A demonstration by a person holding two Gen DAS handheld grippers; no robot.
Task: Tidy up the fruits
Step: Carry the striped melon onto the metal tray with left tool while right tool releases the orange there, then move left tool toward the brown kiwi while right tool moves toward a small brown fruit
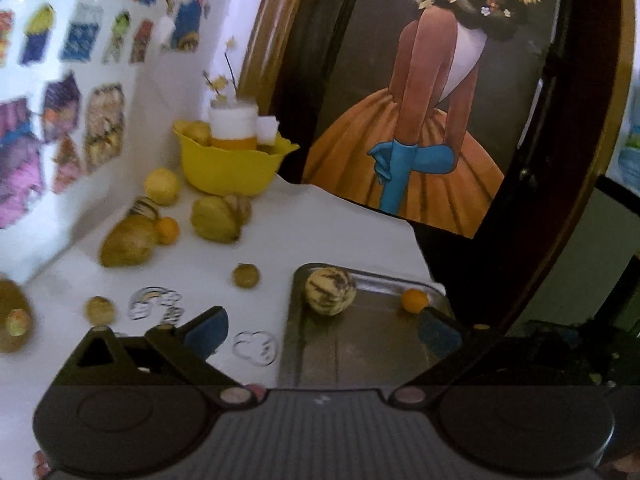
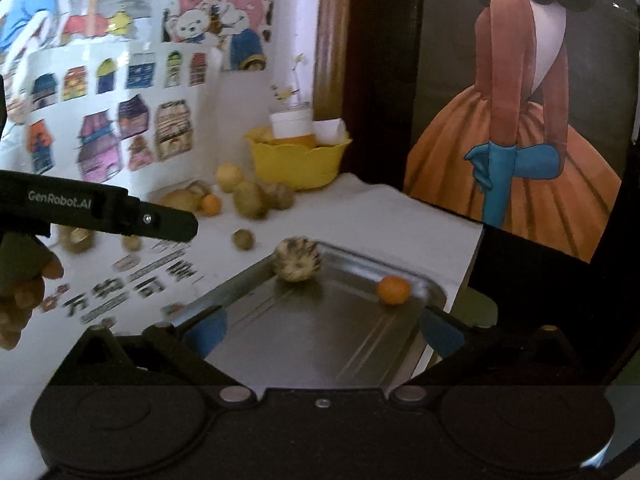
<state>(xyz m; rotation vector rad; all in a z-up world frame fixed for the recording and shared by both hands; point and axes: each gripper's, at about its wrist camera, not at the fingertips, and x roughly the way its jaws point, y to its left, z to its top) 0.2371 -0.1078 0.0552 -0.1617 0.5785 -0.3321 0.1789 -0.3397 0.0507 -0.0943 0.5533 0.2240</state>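
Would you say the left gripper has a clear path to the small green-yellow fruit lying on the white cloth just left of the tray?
Probably yes. The left gripper is open and empty, and the small fruit sits alone on bare white cloth, apart from the metal tray, with nothing between it and the fingers.

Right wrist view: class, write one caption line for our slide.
Open right gripper above a metal tray holding a striped melon and a small orange.
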